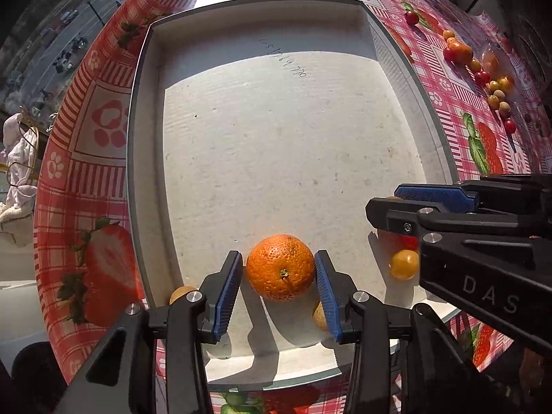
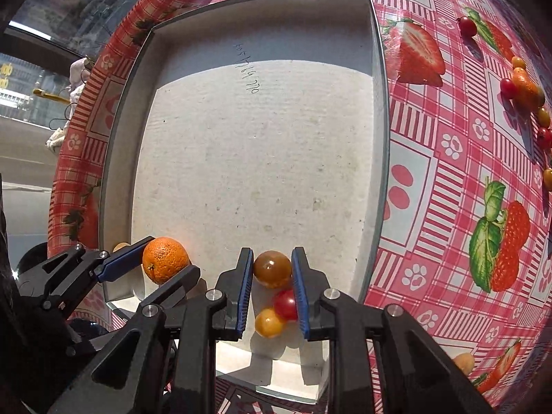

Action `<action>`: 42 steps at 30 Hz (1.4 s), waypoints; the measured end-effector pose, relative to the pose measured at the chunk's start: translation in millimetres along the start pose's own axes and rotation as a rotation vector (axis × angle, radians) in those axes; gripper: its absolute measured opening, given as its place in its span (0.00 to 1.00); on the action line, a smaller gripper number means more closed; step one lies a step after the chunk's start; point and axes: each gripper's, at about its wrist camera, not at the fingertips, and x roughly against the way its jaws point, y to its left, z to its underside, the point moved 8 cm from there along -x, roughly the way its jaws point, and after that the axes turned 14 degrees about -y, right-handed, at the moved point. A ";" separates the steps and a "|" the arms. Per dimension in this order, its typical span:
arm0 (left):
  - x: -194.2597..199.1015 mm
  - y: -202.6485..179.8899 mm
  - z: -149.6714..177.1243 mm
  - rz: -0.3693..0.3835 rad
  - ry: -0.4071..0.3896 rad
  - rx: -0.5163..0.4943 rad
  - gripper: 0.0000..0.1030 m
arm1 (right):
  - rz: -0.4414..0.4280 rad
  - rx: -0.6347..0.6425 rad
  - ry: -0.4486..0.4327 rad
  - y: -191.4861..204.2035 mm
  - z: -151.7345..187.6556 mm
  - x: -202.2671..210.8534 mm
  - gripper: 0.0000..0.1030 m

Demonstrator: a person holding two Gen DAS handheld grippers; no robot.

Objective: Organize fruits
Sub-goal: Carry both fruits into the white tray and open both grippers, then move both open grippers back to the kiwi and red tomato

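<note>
Pitted round orange (image 1: 280, 267) on matte white tray floor (image 1: 276, 145), left gripper (image 1: 280, 288) ribbed blue pads just off its sides, jaws parted, right gripper (image 2: 269, 288) clamped on smooth amber tomato (image 2: 272, 269), glossy checked tablecloth (image 2: 448, 158).

Left wrist view: mounted behind the left gripper (image 1: 280, 277), facing steeply down along its fingers into a white cardboard tray (image 1: 145, 158); very near, close over the tray's near end.
Right wrist view: mounted behind the right gripper (image 2: 272, 270), facing steeply down into the same tray (image 2: 120, 158), from just to the right; equally near.
Shared ground: tray floor with its handwritten digits (image 1: 283, 58) (image 2: 247, 69), the orange (image 1: 280, 267) (image 2: 165, 259), strawberry-print tablecloth (image 1: 86, 172) (image 2: 448, 158), loose small fruits (image 1: 483, 69) (image 2: 524, 89) at right.
Cross-sight: right gripper (image 1: 383, 207) at the left view's right edge; left gripper (image 2: 162, 262) at the right view's lower left.
</note>
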 end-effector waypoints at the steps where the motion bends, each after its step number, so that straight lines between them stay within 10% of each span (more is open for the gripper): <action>1: -0.5 0.0 -0.2 0.001 0.003 0.001 0.43 | 0.000 0.002 -0.002 0.8 -0.2 -0.2 0.26; 5: -2.5 1.1 -0.3 -0.014 0.003 -0.006 0.65 | 0.002 0.013 -0.007 11.2 -4.5 -5.4 0.62; 14: 7.2 -2.6 -9.0 -0.028 -0.003 -0.022 0.71 | -0.041 -0.027 -0.063 13.6 -10.6 16.8 0.81; 25: 34.6 -52.2 -28.6 -0.006 -0.040 -0.121 0.72 | -0.013 -0.163 -0.148 -48.5 -4.4 71.5 0.82; 42: 44.2 -173.6 -37.7 0.133 -0.056 -0.318 0.72 | 0.169 -0.428 -0.101 -187.3 117.2 105.9 0.82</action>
